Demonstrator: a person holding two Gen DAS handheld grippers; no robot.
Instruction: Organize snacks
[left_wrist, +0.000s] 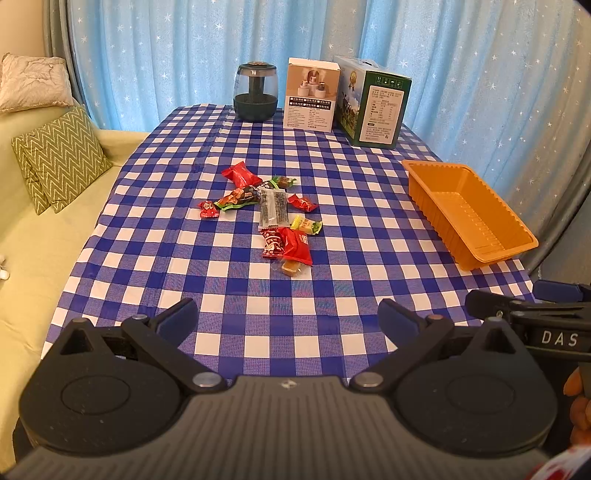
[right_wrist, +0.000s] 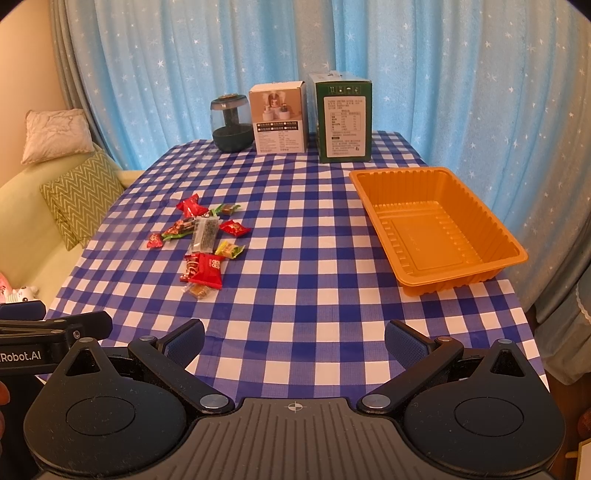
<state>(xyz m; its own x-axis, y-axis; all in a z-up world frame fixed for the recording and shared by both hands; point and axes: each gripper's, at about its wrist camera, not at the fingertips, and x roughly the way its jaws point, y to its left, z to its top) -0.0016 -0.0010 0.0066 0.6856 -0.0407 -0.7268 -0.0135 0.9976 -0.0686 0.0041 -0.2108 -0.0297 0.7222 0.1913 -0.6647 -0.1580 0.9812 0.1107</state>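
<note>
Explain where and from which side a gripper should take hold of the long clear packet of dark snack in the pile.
Grip the long clear packet across its narrow width near the middle, coming from above. It lies flat, pointing away from the left gripper, with wrappers crowding both ends, so its long edges look easiest to pinch.

White letters "DAS" on black band of other black gripper body (left_wrist: 554, 338), just right of left tool. White letters "Robot.AI" on black side of other black gripper body (right_wrist: 26, 356), just left of right tool. Small cross-in-circle sign on grey ribbed plate (right_wrist: 297, 407), middle of right tool. Tall green cardboard box (right_wrist: 343, 120) far ahead: white label, print too small to read. White cardboard box (right_wrist: 279, 120) beside it: tiny print, unreadable. Red snack wrappers (right_wrist: 206, 266) ahead left: white marks, unreadable.
</note>
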